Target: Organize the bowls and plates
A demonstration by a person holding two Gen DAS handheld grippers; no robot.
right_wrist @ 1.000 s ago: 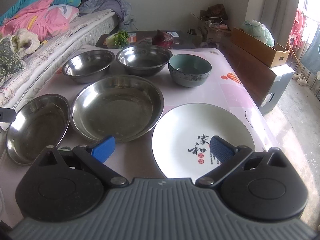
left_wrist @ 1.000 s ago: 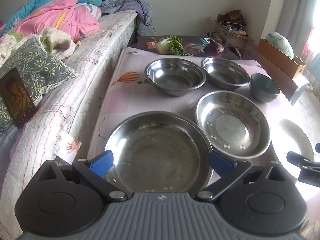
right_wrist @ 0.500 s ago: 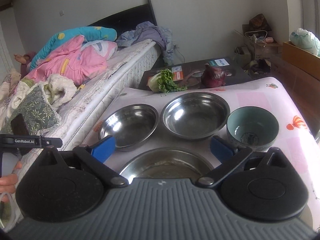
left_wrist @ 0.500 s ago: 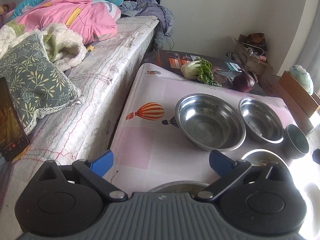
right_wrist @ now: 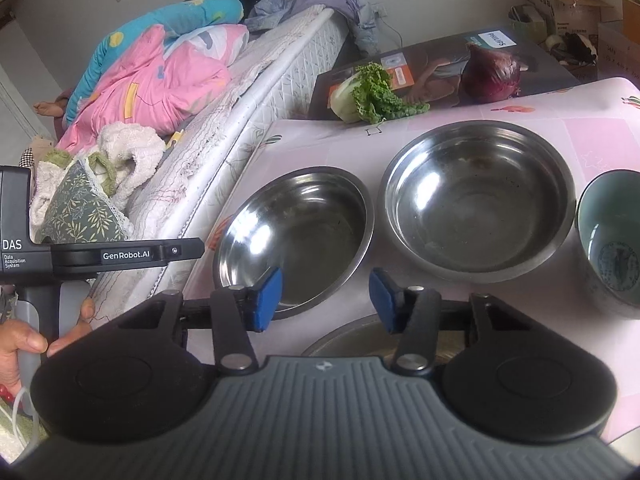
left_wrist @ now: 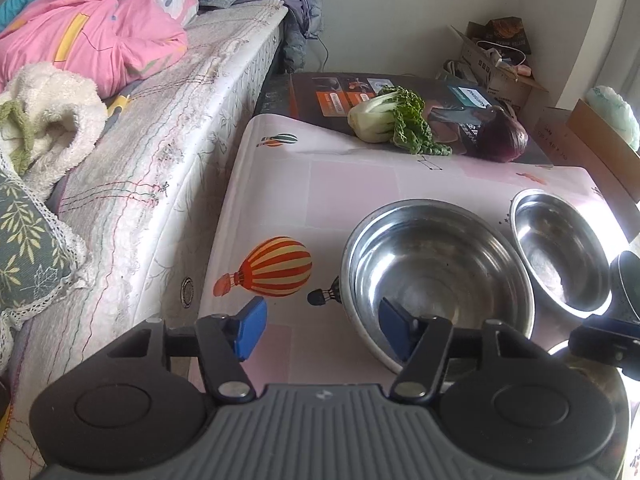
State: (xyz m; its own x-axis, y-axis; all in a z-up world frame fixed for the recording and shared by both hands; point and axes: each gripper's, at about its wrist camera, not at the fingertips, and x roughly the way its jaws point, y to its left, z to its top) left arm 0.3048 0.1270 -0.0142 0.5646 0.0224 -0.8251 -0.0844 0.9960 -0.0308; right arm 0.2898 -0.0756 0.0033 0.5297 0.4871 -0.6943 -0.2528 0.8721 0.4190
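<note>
Both grippers, your left (left_wrist: 322,330) and right (right_wrist: 326,300), are closing on nothing after swinging from the near plates toward the two steel bowls (right_wrist: 294,236) at the table's (left_wrist: 320,184) far side, so stacking hasn't begun.

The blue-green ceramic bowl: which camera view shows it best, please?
The right wrist view. There the blue-green ceramic bowl shows its pale inside and a printed mark, though the right edge crops it. The left wrist view shows only a dark sliver at its right edge.
</note>
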